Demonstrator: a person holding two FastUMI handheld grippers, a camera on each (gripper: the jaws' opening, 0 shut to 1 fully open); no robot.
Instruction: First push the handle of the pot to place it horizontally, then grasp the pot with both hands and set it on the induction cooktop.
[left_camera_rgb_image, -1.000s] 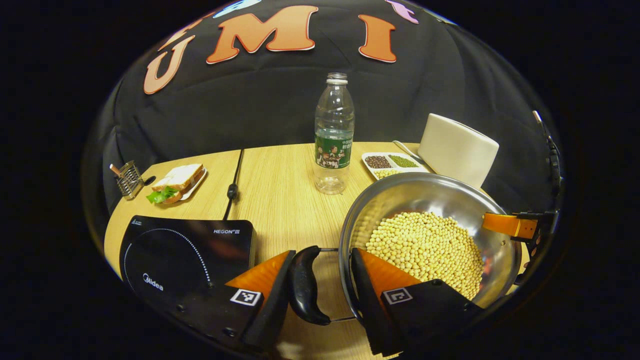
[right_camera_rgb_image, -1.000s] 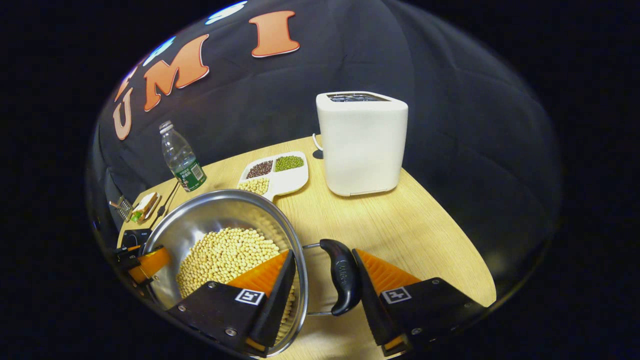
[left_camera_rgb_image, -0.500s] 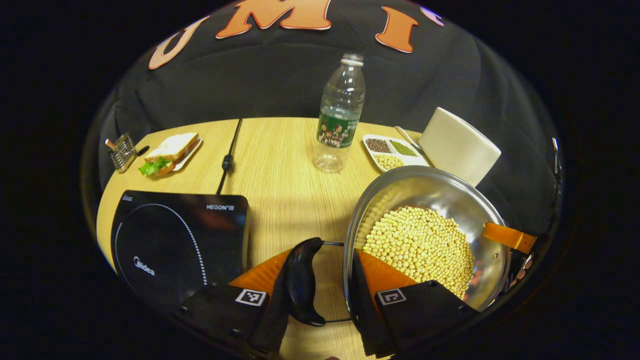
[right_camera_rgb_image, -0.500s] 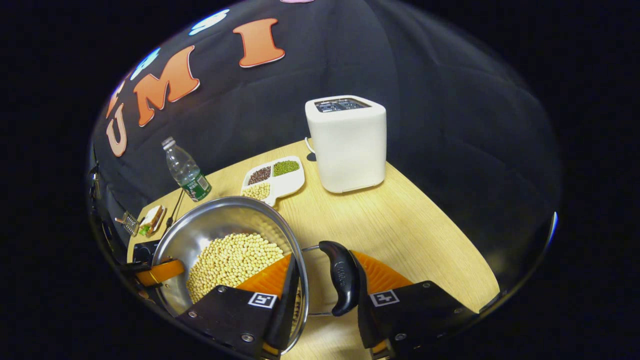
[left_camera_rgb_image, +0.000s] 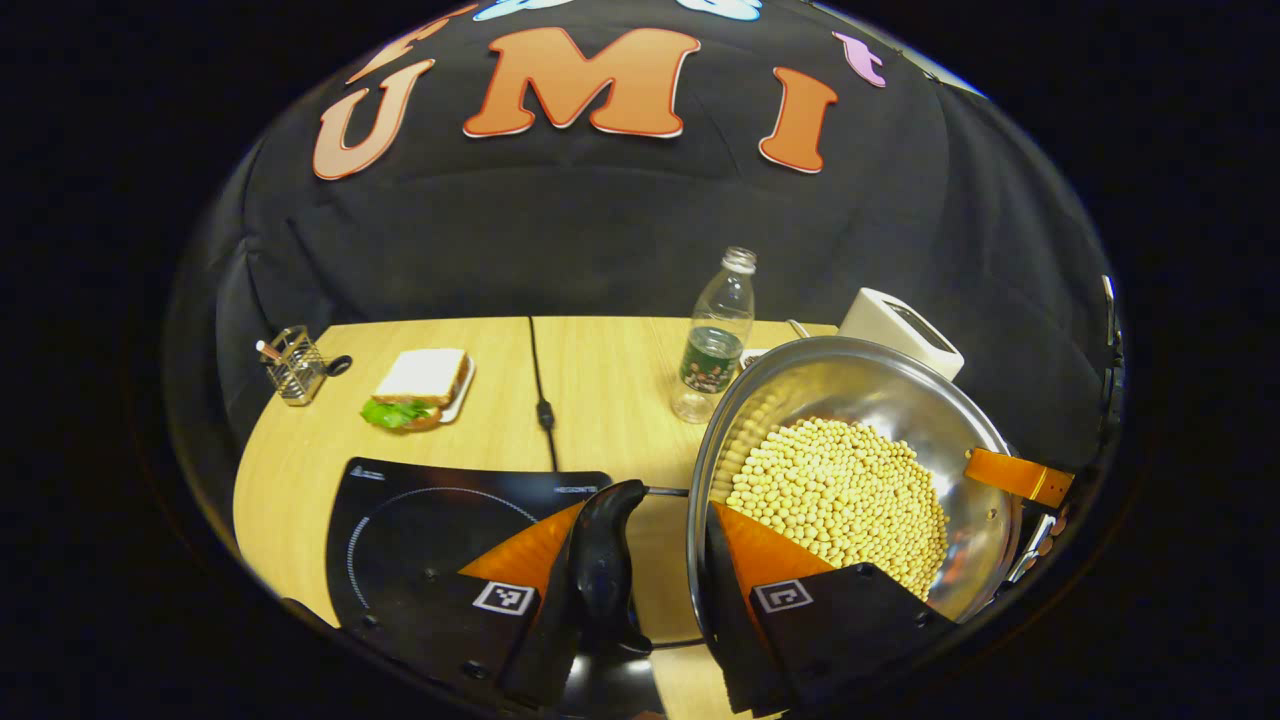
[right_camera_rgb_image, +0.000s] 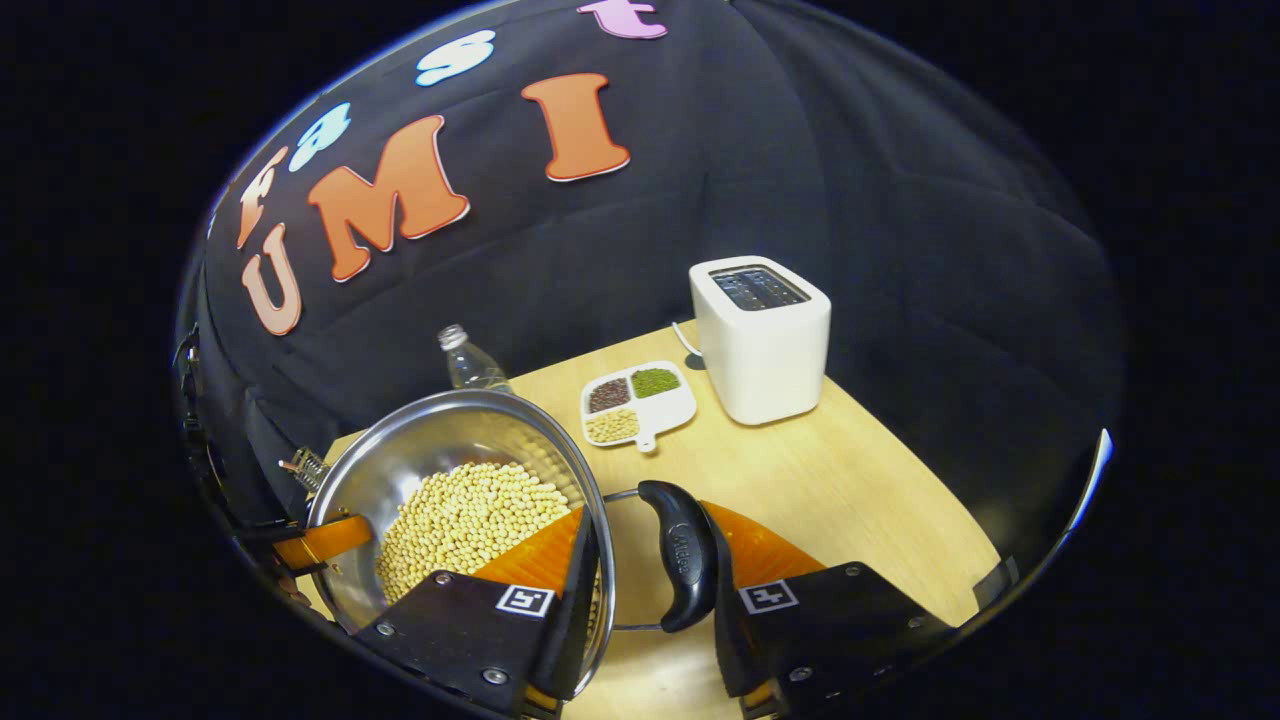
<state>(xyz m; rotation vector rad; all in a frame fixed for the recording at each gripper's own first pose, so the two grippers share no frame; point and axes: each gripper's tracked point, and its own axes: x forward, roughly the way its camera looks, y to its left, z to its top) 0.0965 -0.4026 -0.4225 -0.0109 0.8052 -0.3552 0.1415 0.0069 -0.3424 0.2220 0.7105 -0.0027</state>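
Observation:
A steel pot (left_camera_rgb_image: 850, 390) full of soybeans (left_camera_rgb_image: 835, 495) hangs above the wooden table, held from both sides. My left gripper (left_camera_rgb_image: 640, 600) is shut on the pot's black side handle (left_camera_rgb_image: 603, 560) and rim, with one finger inside the pot. That handle hovers over the right edge of the black induction cooktop (left_camera_rgb_image: 430, 525). In the right gripper view, my right gripper (right_camera_rgb_image: 650, 600) is shut on the opposite black handle (right_camera_rgb_image: 680, 555) and rim of the pot (right_camera_rgb_image: 440, 440). Each view shows the other gripper (left_camera_rgb_image: 1020, 475) (right_camera_rgb_image: 320, 540) at the pot's far rim.
Behind the cooktop lie its cable (left_camera_rgb_image: 540, 390), a sandwich on a plate (left_camera_rgb_image: 420, 385) and a wire holder (left_camera_rgb_image: 295, 350). A water bottle (left_camera_rgb_image: 715, 340) stands just beyond the pot. A white toaster (right_camera_rgb_image: 762, 340) and a divided dish of beans (right_camera_rgb_image: 638, 402) sit at the back right.
Both grippers closed tighter on the handles, and the pot rose off the table. It has moved left, so its left handle is now over the cooktop's edge.

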